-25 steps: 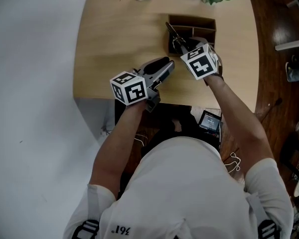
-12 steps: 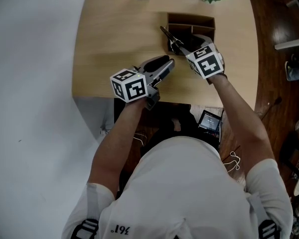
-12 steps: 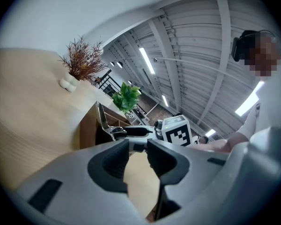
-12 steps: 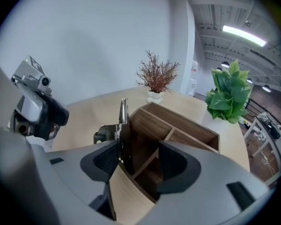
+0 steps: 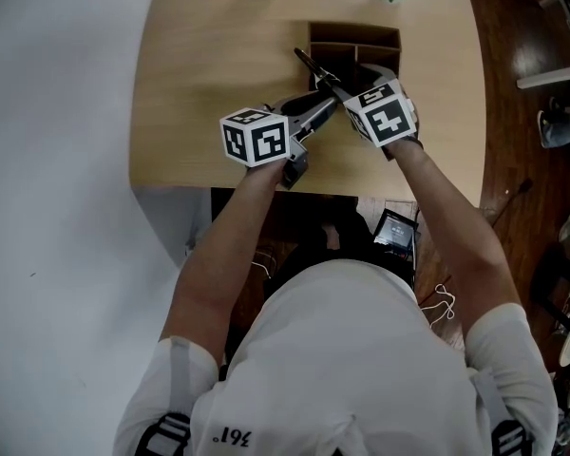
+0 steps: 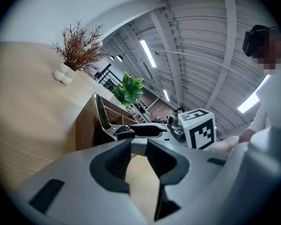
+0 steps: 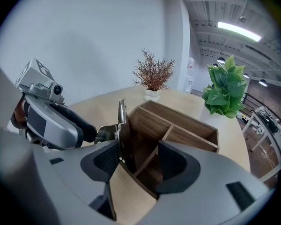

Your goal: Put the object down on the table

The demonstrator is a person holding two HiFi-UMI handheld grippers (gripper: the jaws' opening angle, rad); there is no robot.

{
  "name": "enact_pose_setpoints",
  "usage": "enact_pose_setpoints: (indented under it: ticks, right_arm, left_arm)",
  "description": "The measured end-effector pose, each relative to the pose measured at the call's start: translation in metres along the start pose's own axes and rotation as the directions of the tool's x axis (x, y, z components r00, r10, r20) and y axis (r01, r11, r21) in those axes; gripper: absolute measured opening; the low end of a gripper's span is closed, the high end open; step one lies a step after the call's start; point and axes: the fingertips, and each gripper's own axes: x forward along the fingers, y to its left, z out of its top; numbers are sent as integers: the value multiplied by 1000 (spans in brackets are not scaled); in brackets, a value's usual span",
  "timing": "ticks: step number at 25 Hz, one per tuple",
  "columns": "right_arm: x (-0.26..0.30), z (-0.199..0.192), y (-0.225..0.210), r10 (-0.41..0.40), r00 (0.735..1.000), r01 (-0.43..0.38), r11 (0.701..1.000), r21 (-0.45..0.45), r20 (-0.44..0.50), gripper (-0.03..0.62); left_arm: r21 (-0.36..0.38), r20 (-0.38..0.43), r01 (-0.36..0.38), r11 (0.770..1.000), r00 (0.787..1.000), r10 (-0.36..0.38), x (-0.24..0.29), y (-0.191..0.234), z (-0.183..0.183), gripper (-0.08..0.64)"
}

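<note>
Presently the tool (image 7: 121, 121), a slim metal piece on a black handle, stands upright at the near corner of the wooden organiser (image 5: 356, 36), not yet on the table (image 5: 199, 84). The right gripper (image 7: 139, 156) has just been opening; its jaws stand wide, with the blade against one pad, unclamped. The left gripper (image 6: 139, 156) is spread and empty, tips just short of the handle. Judged light, rigid, slick on the metal: take it by the handle.

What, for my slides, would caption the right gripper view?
Right tongs, just opened around a metal tool, wooden organizer ahead.
</note>
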Motion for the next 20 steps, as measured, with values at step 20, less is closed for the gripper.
enact_pose_setpoints:
  ticks: [20]
  right_arm:
    - [-18, -4, 15, 84, 995, -85, 996, 9, 47, 227]
  left_arm:
    - [18, 31, -20, 1000, 999, 19, -5, 2, 8, 97]
